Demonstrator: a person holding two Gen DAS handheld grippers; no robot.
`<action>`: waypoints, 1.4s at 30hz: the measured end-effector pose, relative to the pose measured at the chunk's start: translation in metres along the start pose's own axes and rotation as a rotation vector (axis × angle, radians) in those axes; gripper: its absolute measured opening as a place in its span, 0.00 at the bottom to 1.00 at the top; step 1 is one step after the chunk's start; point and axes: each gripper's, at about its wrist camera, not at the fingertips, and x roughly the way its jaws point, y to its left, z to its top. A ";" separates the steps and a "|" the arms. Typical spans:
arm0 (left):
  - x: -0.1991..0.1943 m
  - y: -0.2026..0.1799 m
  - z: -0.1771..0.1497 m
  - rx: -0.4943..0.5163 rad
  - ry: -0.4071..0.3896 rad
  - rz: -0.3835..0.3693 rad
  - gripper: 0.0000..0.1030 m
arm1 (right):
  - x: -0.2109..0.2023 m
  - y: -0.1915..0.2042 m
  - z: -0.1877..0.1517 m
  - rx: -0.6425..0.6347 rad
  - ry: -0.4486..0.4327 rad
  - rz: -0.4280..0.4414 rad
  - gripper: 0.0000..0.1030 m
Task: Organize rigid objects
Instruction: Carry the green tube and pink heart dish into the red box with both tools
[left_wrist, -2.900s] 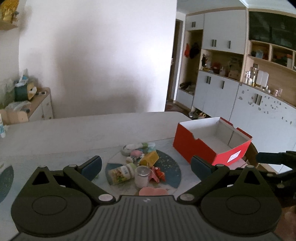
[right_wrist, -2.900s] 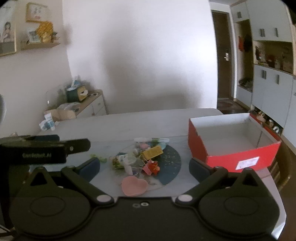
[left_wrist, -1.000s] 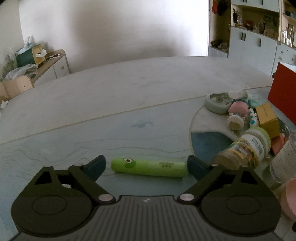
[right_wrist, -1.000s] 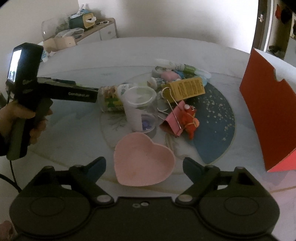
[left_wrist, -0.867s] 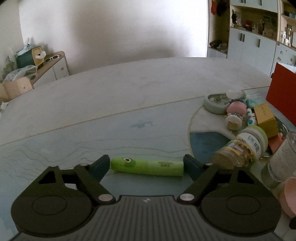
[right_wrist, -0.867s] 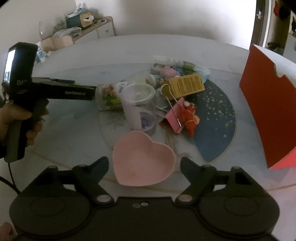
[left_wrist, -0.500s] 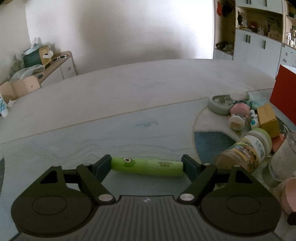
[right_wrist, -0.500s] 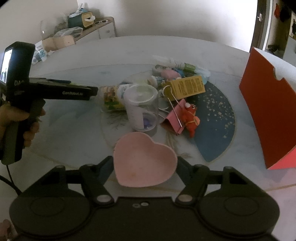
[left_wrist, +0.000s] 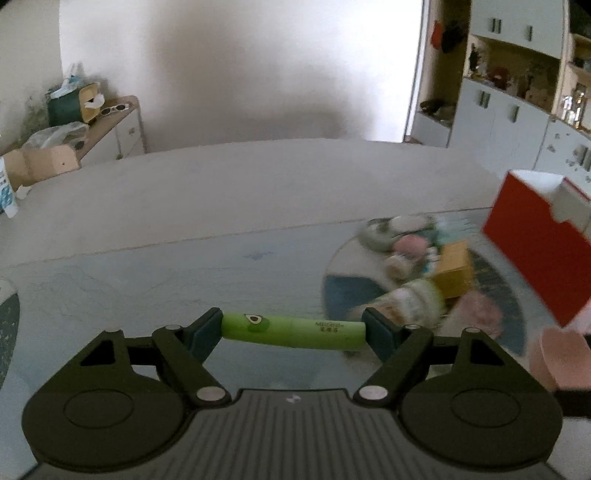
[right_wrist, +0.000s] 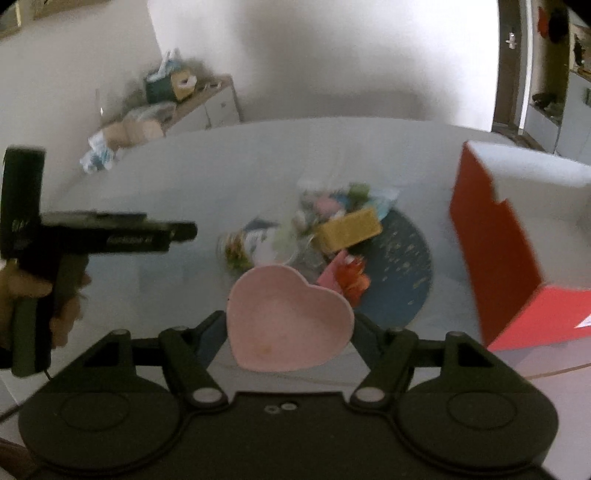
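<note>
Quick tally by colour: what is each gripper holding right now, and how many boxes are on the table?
Green tube, in the left gripper: 1
Pink heart dish, in the right gripper: 1
Red box: 1
Total: 3

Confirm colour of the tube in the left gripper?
Bright green tube with a small avocado print; clearest in the left wrist view.

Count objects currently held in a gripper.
2. A green tube is clamped end to end in the left gripper; a pink heart-shaped dish sits in the right gripper.
</note>
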 end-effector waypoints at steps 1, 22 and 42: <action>-0.006 -0.005 0.004 0.007 -0.002 -0.008 0.80 | -0.006 -0.004 0.003 0.002 -0.011 -0.002 0.69; -0.051 -0.175 0.073 0.108 -0.077 -0.122 0.80 | -0.072 -0.150 0.046 -0.003 -0.087 -0.079 0.69; 0.037 -0.349 0.122 0.160 0.006 -0.127 0.80 | -0.053 -0.294 0.043 -0.053 -0.007 -0.100 0.70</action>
